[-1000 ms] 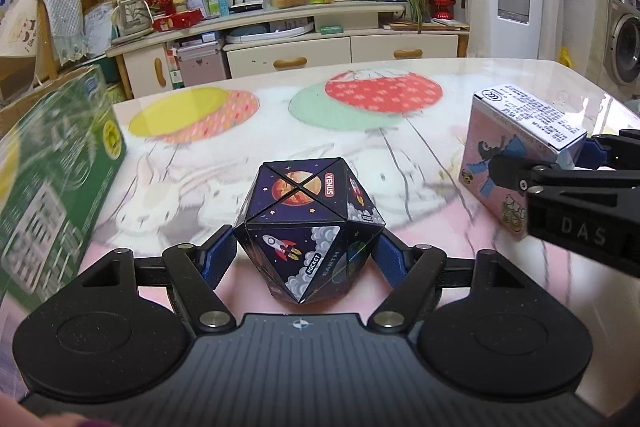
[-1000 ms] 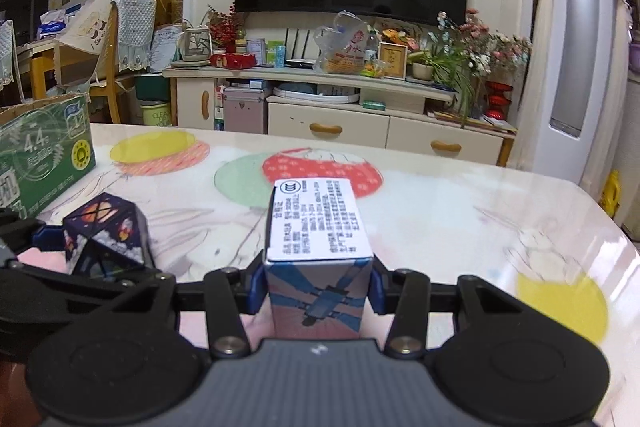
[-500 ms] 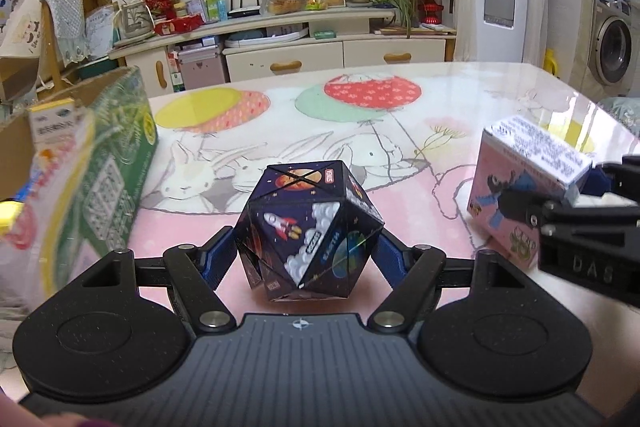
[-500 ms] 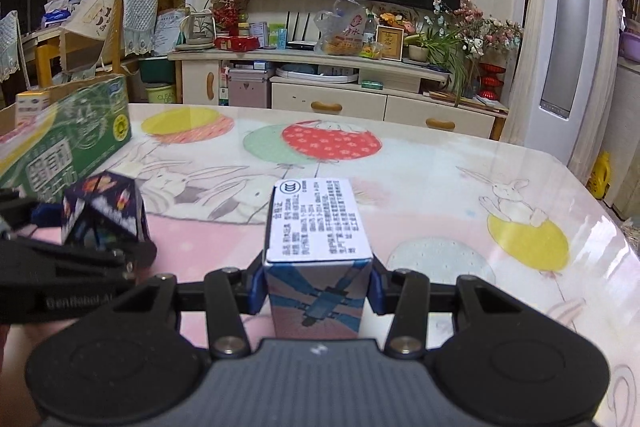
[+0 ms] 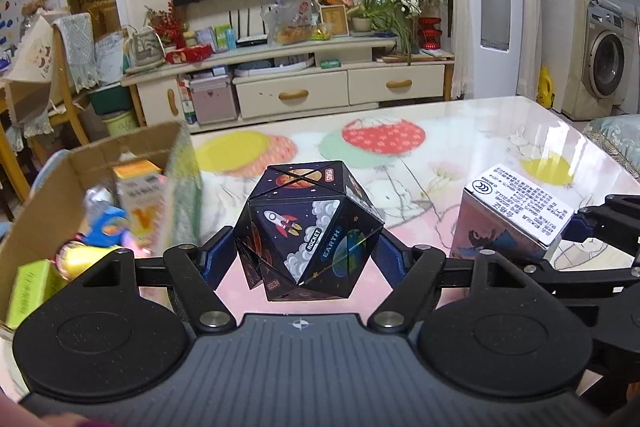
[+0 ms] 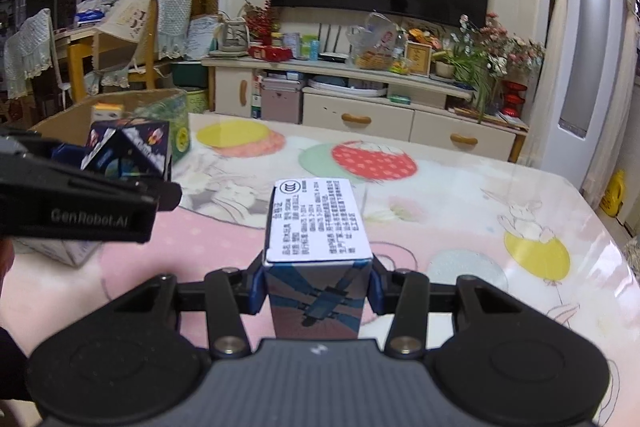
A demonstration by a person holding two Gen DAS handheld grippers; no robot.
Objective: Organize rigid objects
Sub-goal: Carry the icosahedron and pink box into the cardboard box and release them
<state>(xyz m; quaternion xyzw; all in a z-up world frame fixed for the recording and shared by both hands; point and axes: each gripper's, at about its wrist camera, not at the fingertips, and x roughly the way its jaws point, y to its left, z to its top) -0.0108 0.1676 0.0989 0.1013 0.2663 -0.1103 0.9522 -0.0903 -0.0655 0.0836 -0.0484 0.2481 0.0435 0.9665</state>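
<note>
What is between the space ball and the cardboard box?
Nothing. In the left wrist view, only bare pink tablecloth shows between the space ball, clamped in the left gripper, and the cardboard box.

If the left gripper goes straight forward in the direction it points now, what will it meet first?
Probably the table. The left gripper, shut on the space-print puzzle, points slightly downward over bare patterned tabletop. The cardboard box stands off to its left, seemingly outside that line, though depth is hard to judge.

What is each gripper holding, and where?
Left gripper: space-print polyhedron toy, pinched at opposite side faces. Right gripper: small carton, clamped on its two sides.
</note>
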